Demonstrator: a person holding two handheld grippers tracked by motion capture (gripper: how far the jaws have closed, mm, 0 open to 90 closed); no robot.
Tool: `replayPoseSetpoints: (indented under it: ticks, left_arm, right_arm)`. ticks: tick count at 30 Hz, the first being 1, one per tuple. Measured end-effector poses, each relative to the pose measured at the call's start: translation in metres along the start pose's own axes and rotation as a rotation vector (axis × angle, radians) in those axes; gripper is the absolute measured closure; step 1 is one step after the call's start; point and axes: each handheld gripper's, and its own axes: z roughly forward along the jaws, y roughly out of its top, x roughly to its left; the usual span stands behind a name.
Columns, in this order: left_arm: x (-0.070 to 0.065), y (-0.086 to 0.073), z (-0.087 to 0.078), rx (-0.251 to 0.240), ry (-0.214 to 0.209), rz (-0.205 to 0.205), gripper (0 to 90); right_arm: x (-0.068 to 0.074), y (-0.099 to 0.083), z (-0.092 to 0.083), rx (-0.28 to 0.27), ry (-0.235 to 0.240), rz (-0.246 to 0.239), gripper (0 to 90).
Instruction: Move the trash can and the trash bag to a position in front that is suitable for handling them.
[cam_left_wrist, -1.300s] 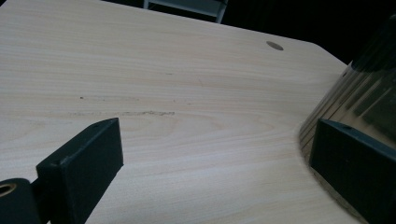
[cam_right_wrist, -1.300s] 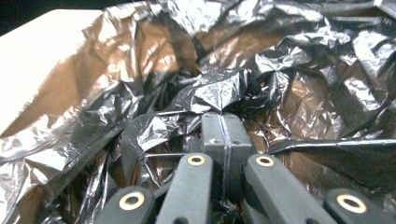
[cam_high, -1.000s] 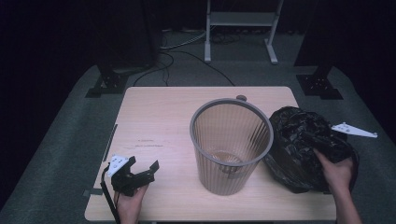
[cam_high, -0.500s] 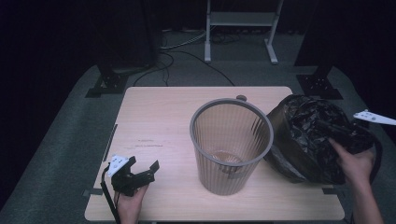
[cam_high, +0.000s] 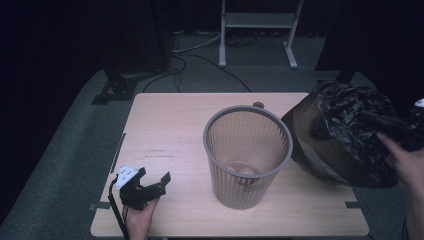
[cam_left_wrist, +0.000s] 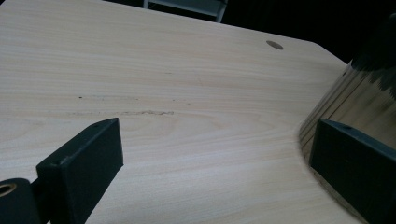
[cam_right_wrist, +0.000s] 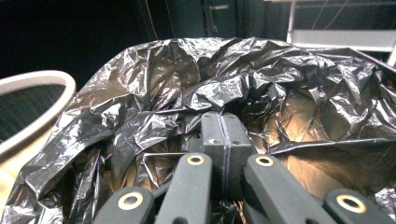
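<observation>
Two black tongs are at work. Nearest, the left gripper (cam_high: 150, 186) rests on the pale wooden table (cam_high: 165, 125), jaws spread wide with nothing between them. Just beyond it to its right stands the grey ribbed plastic wastebasket (cam_high: 247, 155). Farther right, the right gripper (cam_right_wrist: 225, 133) is clamped tight on the crinkled black plastic bin bag (cam_high: 340, 130), held above the table edge.
</observation>
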Motion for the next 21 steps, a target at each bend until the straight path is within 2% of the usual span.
replayPoseSetpoints:
  ticks: [12, 21]
  left_arm:
    - [-0.001, 0.000, 0.000, 0.002, 0.000, 0.003, 1.8]
    - [-0.001, 0.000, 0.000, 0.001, -0.002, 0.004, 1.8]
  right_arm:
    - [0.022, 0.049, -0.033, -0.052, 0.043, -0.062, 90.0]
    - [0.046, 0.078, -0.047, -0.049, 0.052, -0.136, 90.0]
